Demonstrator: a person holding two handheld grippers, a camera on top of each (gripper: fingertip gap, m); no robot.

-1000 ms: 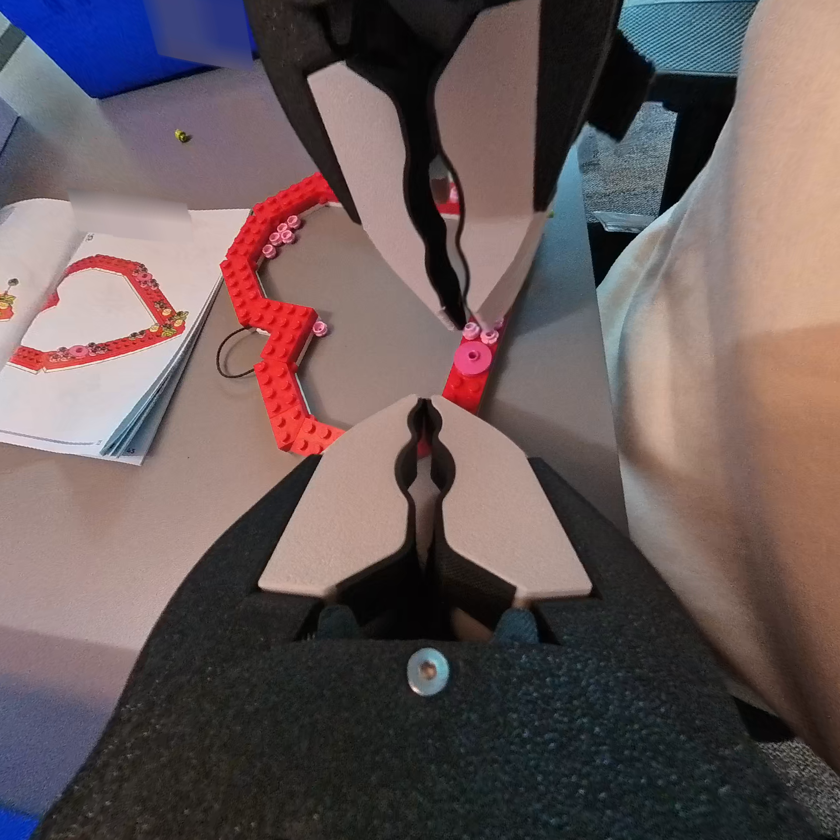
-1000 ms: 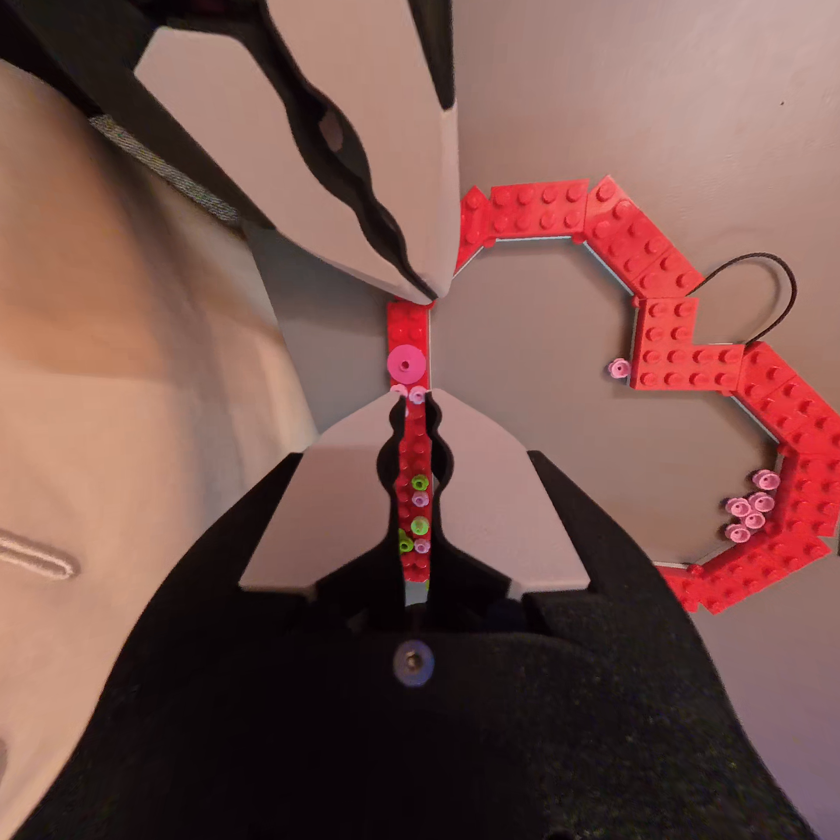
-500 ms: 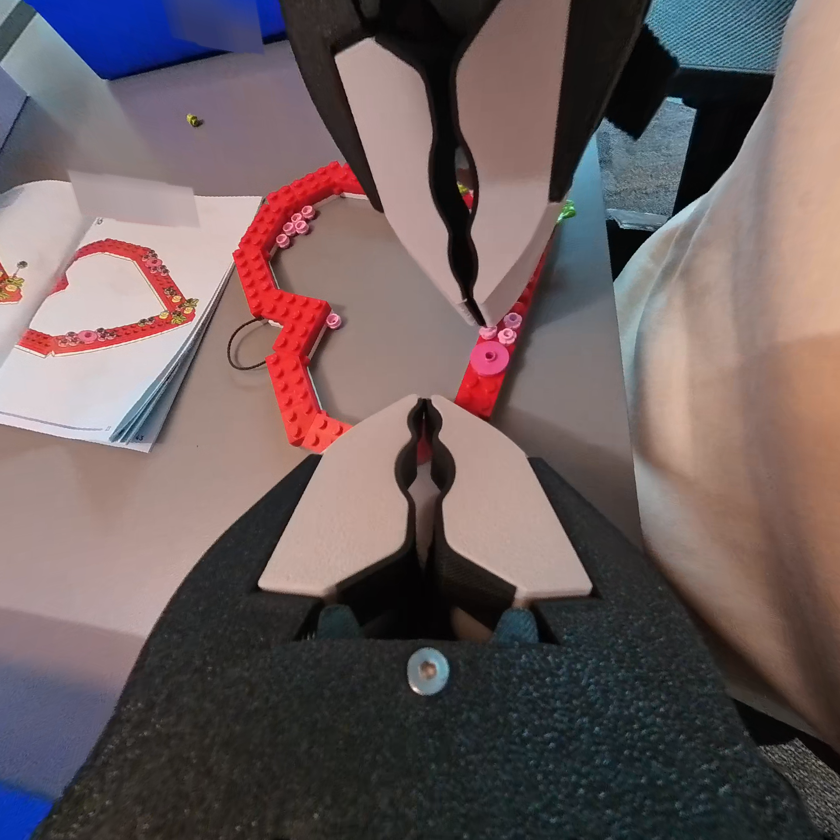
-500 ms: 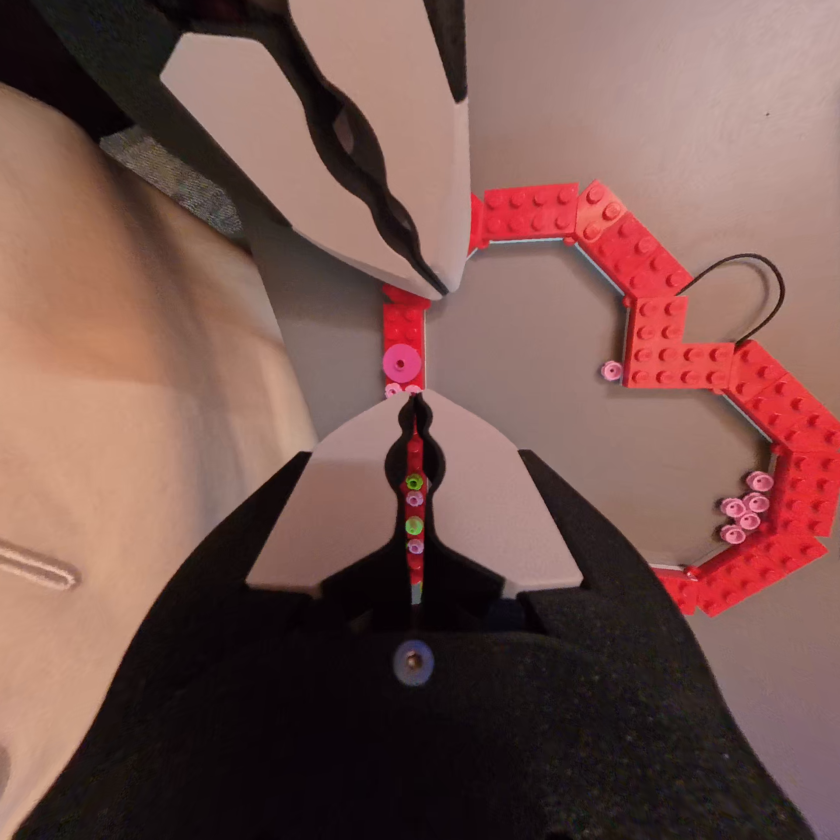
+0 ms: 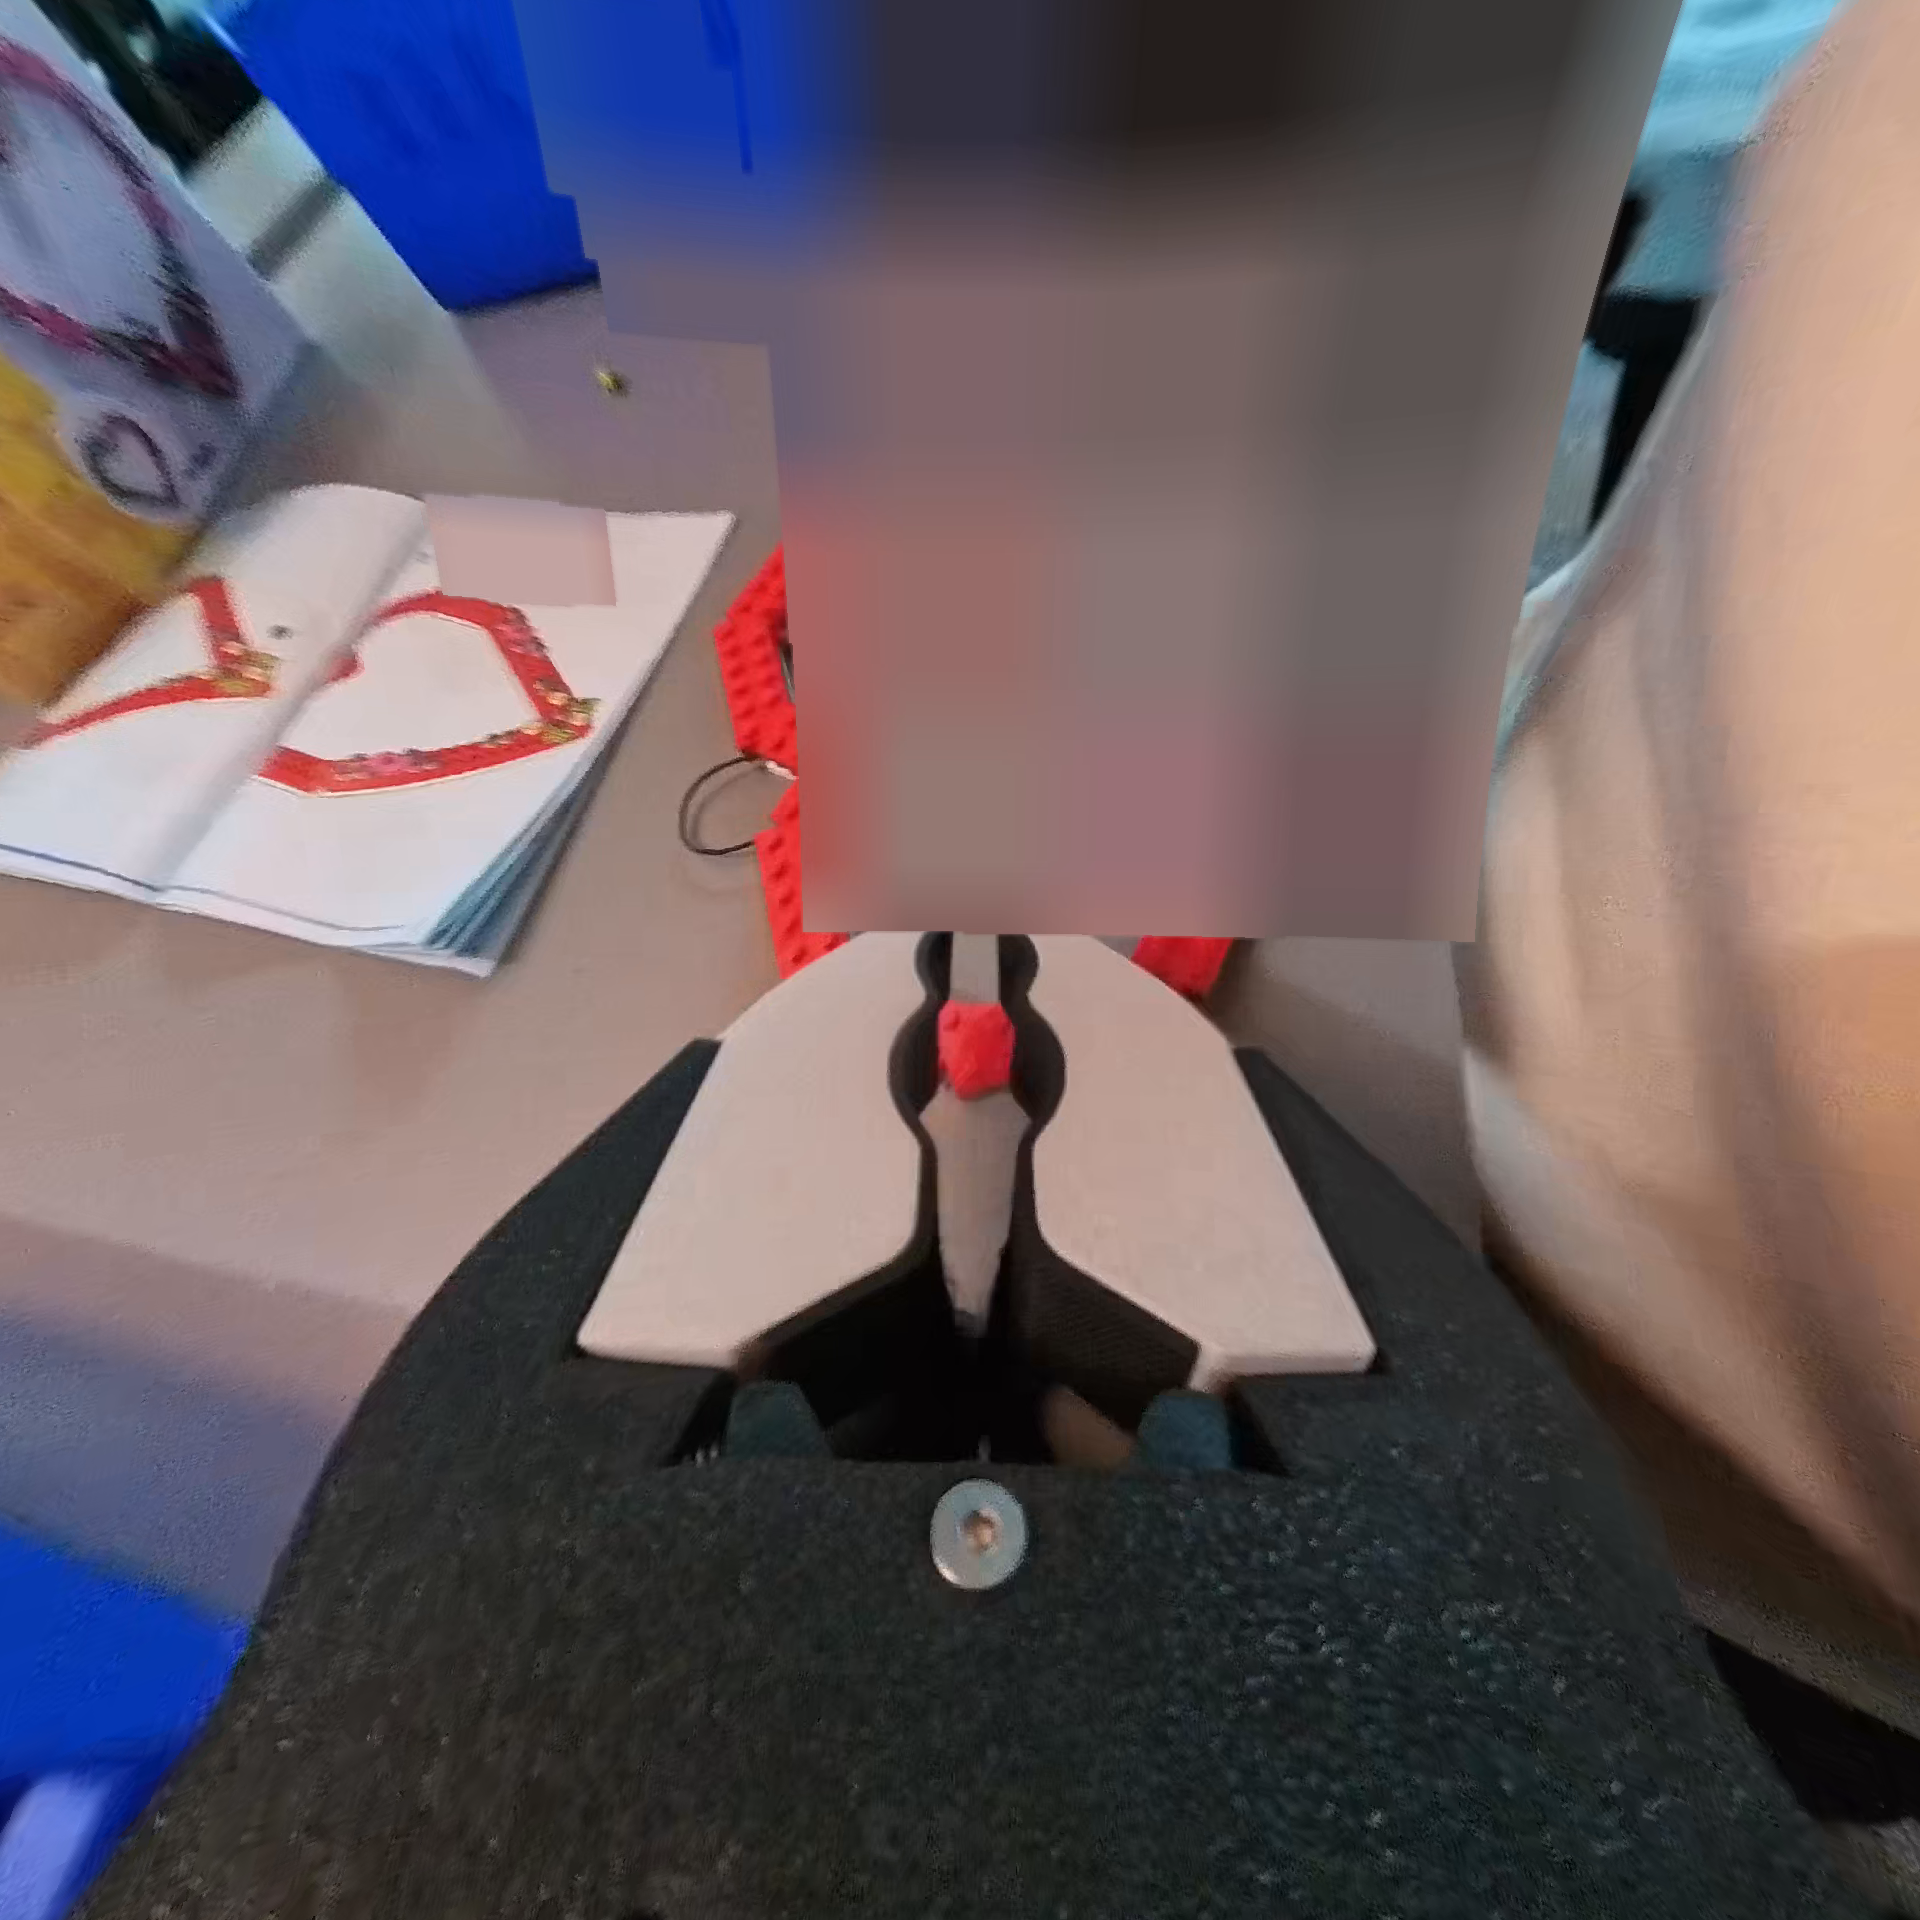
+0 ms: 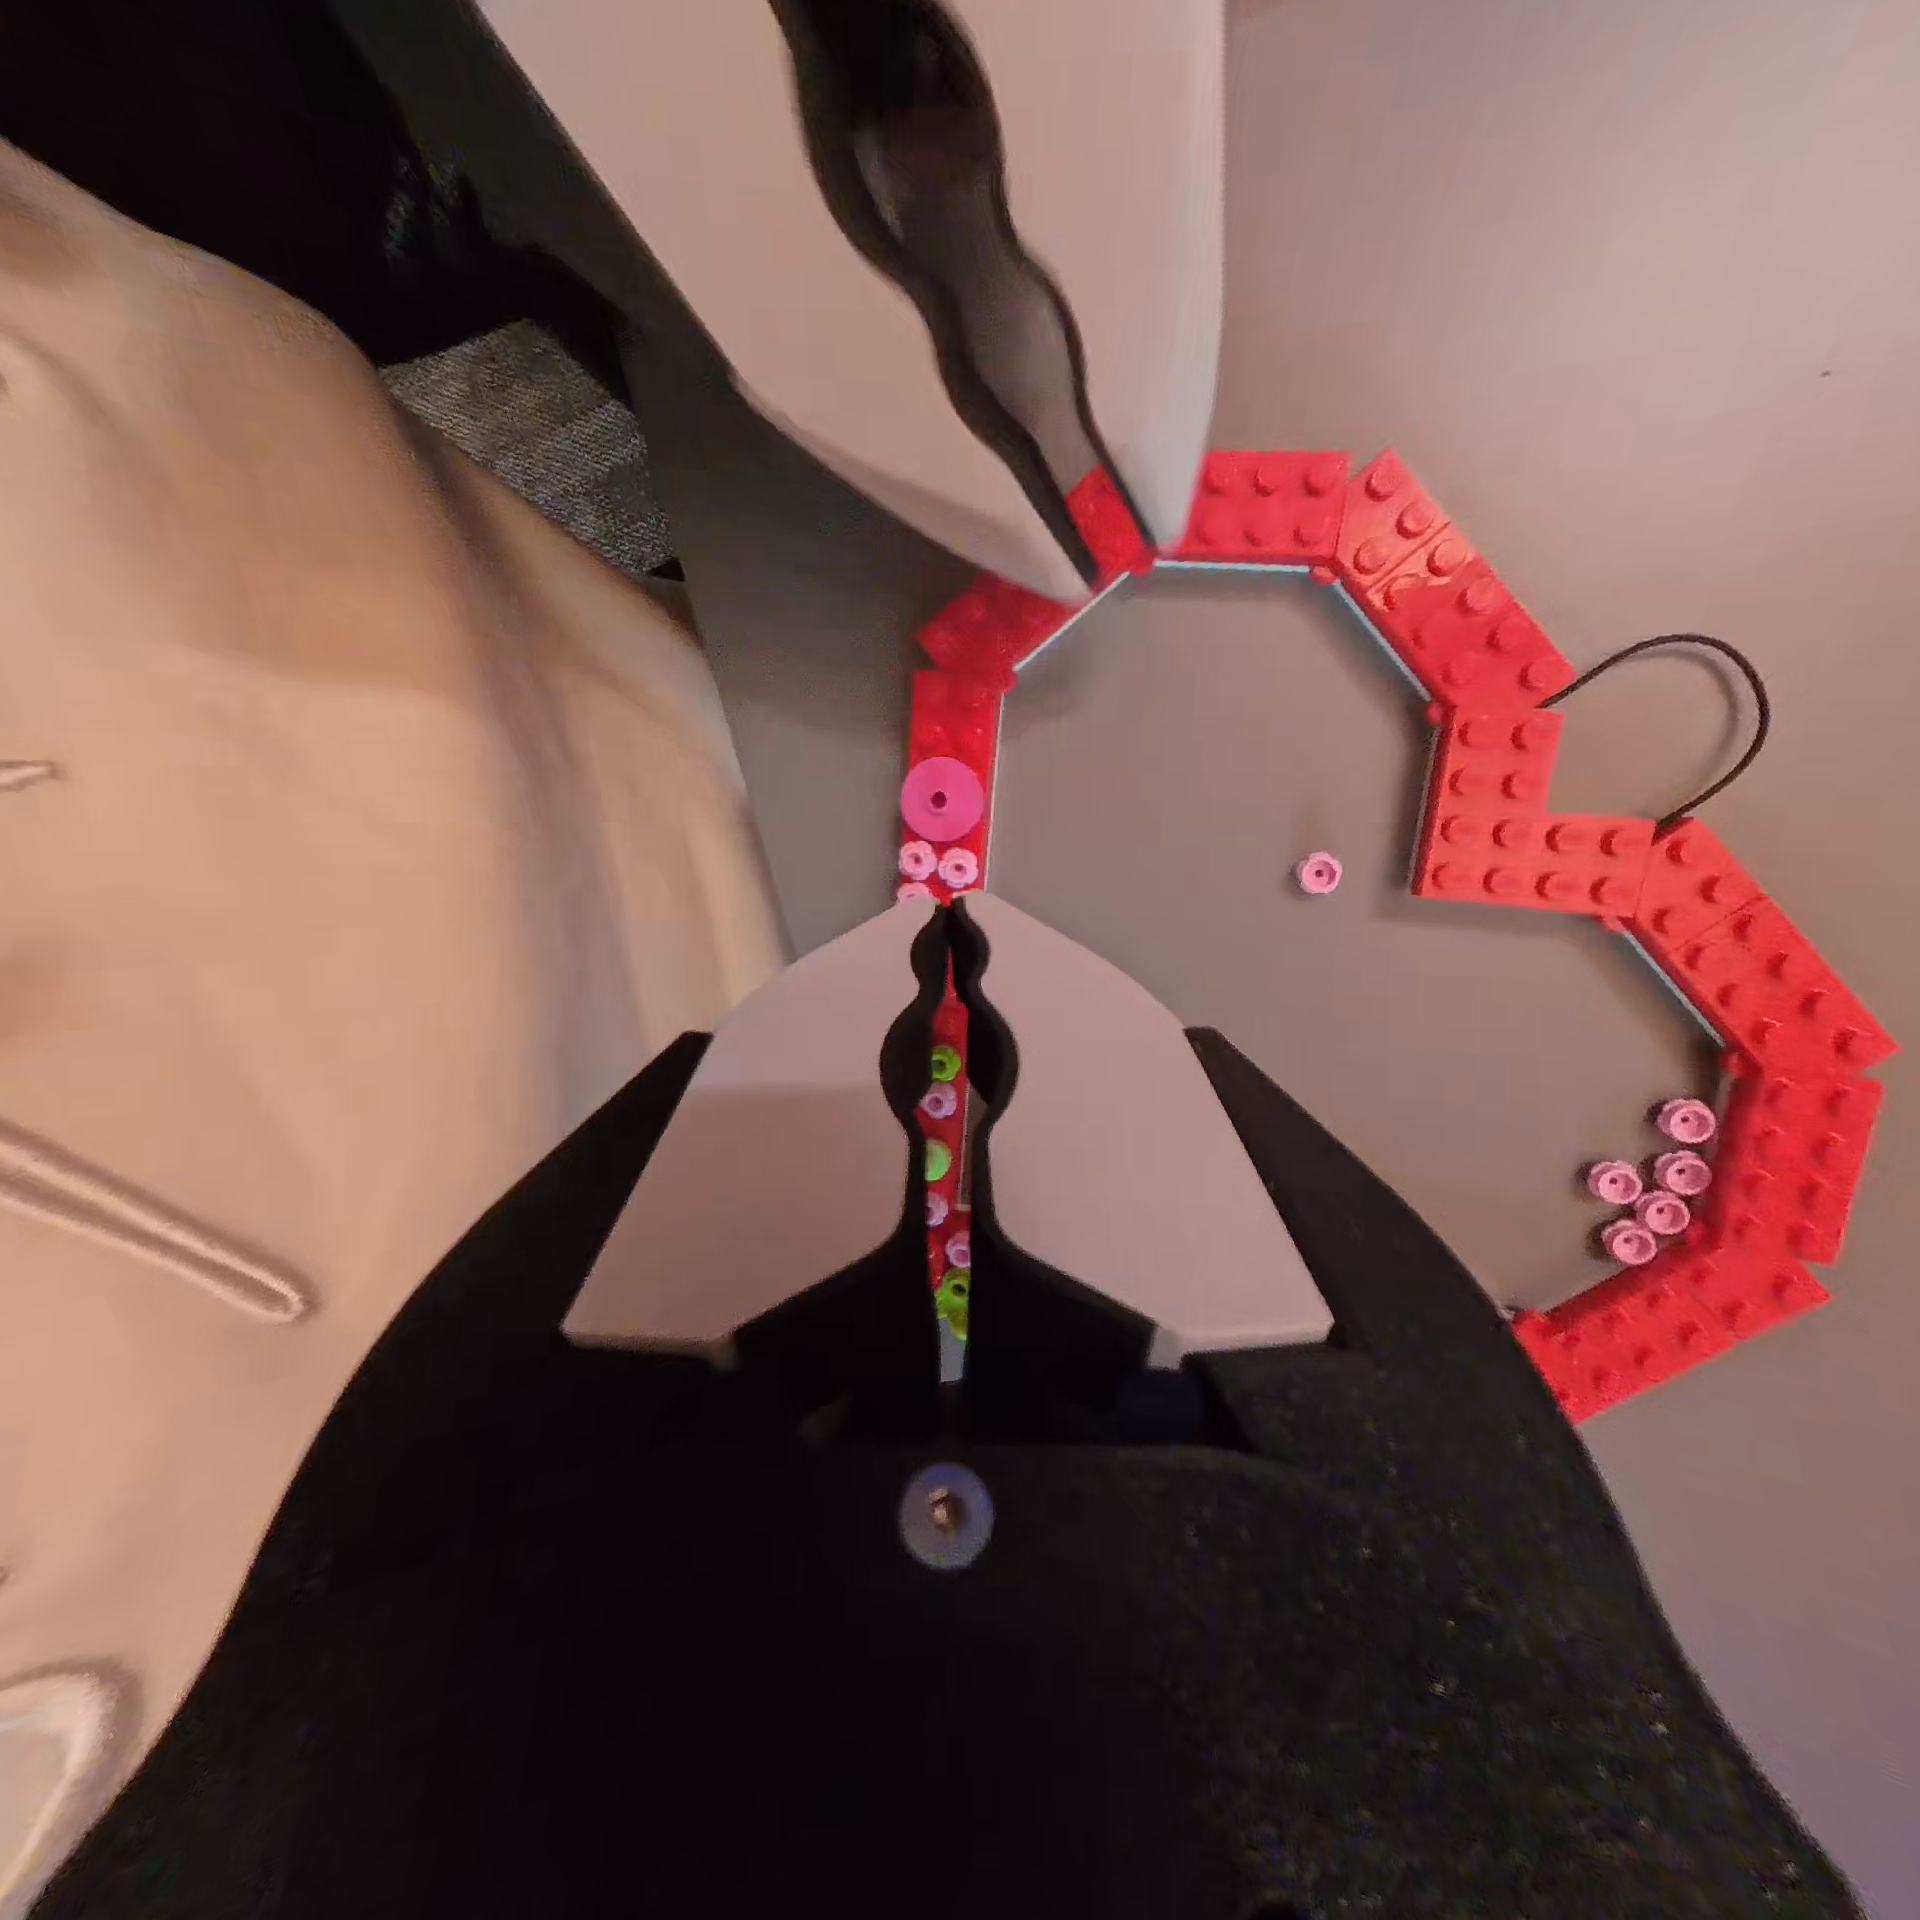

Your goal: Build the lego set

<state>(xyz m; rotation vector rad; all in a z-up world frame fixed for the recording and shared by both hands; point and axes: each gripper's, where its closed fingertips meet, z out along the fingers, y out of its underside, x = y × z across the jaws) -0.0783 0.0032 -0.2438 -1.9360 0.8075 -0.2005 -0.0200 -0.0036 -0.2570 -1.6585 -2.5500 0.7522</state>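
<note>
The red heart frame (image 6: 1507, 821) lies flat on the grey tabletop (image 6: 1558, 260), its near-left edge already dressed with a magenta disc (image 6: 940, 800), small pink flower studs and lime pieces. The left gripper (image 6: 1117, 545), seen at the top of the right wrist view, has its fingers clamped on a red section at the far-left corner of the frame; in its own view a bit of red brick sits in the slightly parted gap between the fingers. The right gripper (image 6: 948, 906) hangs over the decorated strip, its fingers together at the tips and apparently holding nothing, just short of the pink studs.

A loose pink flower (image 6: 1317, 873) lies inside the heart, and a cluster of pink flowers (image 6: 1652, 1179) sits against the frame's right inner edge. An open instruction booklet (image 5: 343, 748) lies to the left, and a black cord loop (image 6: 1704, 717) trails from the heart's notch.

The frame is a thin chain of plates, so a tug or twist from the left grip could likely pop a joint apart or drag the whole heart and scatter the loose flowers. The right fingertips, so close to the seated studs, might knock them off.
</note>
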